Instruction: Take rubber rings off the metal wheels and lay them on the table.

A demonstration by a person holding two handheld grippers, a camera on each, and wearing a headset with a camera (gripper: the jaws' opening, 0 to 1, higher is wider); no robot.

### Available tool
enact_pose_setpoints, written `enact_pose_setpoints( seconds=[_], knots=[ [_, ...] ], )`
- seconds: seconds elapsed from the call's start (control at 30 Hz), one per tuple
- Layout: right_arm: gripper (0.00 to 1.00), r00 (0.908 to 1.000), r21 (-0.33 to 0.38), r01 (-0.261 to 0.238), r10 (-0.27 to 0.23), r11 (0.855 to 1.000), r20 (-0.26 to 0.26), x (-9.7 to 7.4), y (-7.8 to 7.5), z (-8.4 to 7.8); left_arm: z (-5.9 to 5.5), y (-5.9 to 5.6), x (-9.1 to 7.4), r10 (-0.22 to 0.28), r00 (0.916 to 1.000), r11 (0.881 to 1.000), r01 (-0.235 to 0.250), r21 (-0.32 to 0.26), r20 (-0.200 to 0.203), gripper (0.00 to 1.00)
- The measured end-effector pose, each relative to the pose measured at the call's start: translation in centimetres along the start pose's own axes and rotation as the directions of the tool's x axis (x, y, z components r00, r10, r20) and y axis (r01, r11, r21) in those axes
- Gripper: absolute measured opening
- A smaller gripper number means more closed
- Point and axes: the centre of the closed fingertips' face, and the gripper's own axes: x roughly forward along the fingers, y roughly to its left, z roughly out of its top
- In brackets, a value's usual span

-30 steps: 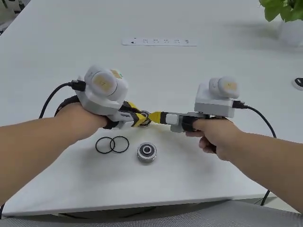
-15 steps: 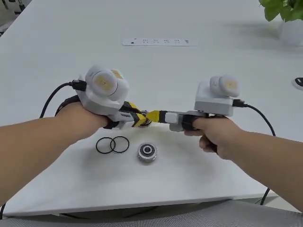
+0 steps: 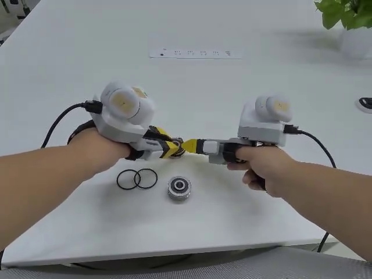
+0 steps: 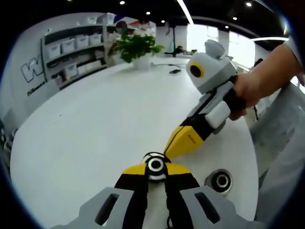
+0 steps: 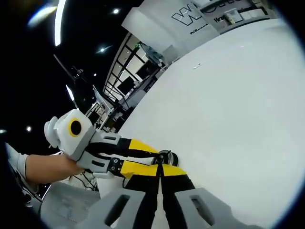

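In the head view we see the left gripper (image 3: pixel 170 149) and the right gripper (image 3: pixel 195 143) meeting tip to tip above the white table (image 3: pixel 70 52). The left fingers are clamped on a metal wheel (image 3: pixel 178 145). The right fingers are closed together, their tips against that wheel. On the table just nearer to us than the fingertips lies a second metal wheel (image 3: pixel 179 187). Beside it, under the left fingers, lie two rubber rings (image 3: pixel 137 174) that overlap. A power strip (image 3: pixel 195 53) lies well beyond the fingers.

In the left gripper view our yellow-tipped fingers grip the metal wheel (image 4: pixel 156 164) from both sides. The right gripper (image 4: pixel 175 147) comes in from the right as one closed wedge touching the wheel's rim. The second metal wheel (image 4: pixel 220 181) lies on the table to the right of the fingers, and a potted plant (image 4: pixel 136 45) stands far ahead.

In the right gripper view the right gripper's (image 5: pixel 161 171) fingers lie pressed together. We cannot tell whether a ring is caught between them. Just past their tips is the metal wheel (image 5: pixel 165 155), held in the left gripper (image 5: pixel 155 156).
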Motion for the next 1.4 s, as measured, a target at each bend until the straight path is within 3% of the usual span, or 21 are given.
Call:
enact_pose_setpoints(
  seconds=[0.37, 0.63, 0.9, 1.07, 1.4],
  knots=[
    [0.0, 0.9984, -0.072, -0.055, 0.056, 0.996, 0.008, -0.1, 1.5, 0.2, -0.1, -0.3, -0.1, -0.011, 0.9999, 1.0, 0.011, 0.016, -0.01, 0.14],
    [0.0, 0.9897, -0.107, -0.143, 0.141, 0.984, -0.025, -0.1, 3.0, -0.2, -0.2, -0.4, -0.2, -0.03, 0.9995, 0.999, 0.03, 0.031, -0.014, 0.12],
    [0.0, 0.9994, -0.093, -0.031, 0.029, 0.995, -0.017, 0.1, 0.9, 0.1, -0.2, -0.4, -0.2, -0.022, 0.9996, 0.999, 0.023, 0.023, -0.017, 0.14],
    [0.0, 0.9993, -0.08, -0.032, 0.03, 0.996, -0.019, -0.1, 0.8, -0.1, -0.2, -0.8, -0.5, -0.045, 0.9989, 0.999, 0.045, 0.028, -0.017, 0.17],
    [0.0, 0.9989, -0.077, -0.044, 0.043, 0.996, -0.018, -0.1, 1.4, 0.1, 1.1, -1.6, -2.2, -0.083, 0.9956, 0.996, 0.082, 0.037, 0.042, 0.28]
  ],
)
